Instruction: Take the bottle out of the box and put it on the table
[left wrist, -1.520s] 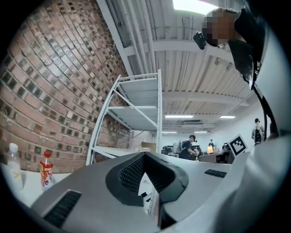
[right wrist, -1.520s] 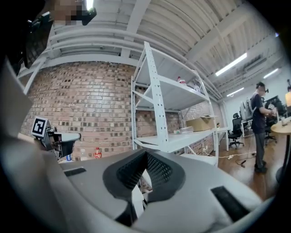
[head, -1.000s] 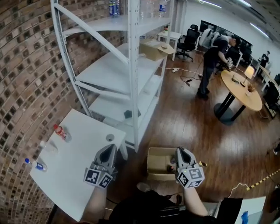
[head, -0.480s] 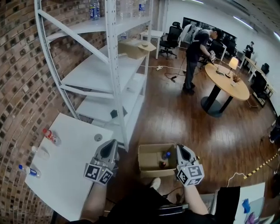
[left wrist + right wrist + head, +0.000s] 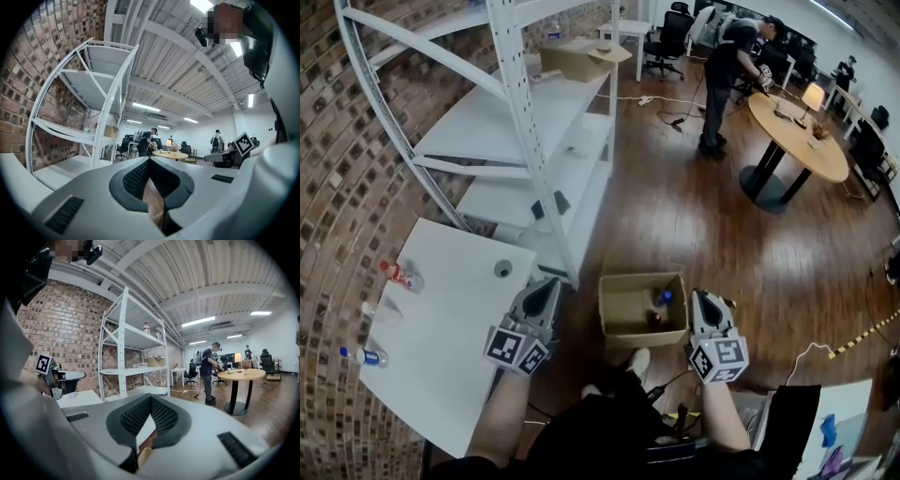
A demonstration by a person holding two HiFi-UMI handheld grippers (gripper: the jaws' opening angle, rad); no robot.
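1. Your left gripper [image 5: 551, 284] hangs at the right edge of the white table [image 5: 441, 366], just left of the cardboard box [image 5: 623, 307]. Its tongs are pressed together on nothing.
2. Your right gripper [image 5: 703, 296] sits just right of the box, its tongs also pressed together and empty.
3. The bottle [image 5: 662, 299], blue-capped, lies inside the box on its right side, touching neither gripper.
4. A red-labelled bottle [image 5: 399, 276] lies near the table's far left edge.

I am finding no words or numbers to read. The cubes [image 5: 517, 349] on my left gripper [image 5: 551, 286] and right gripper [image 5: 701, 298] are showing only black-and-white square patterns. The labels of the bottles [image 5: 398, 276] on the table [image 5: 459, 309] are coming out too small to read.
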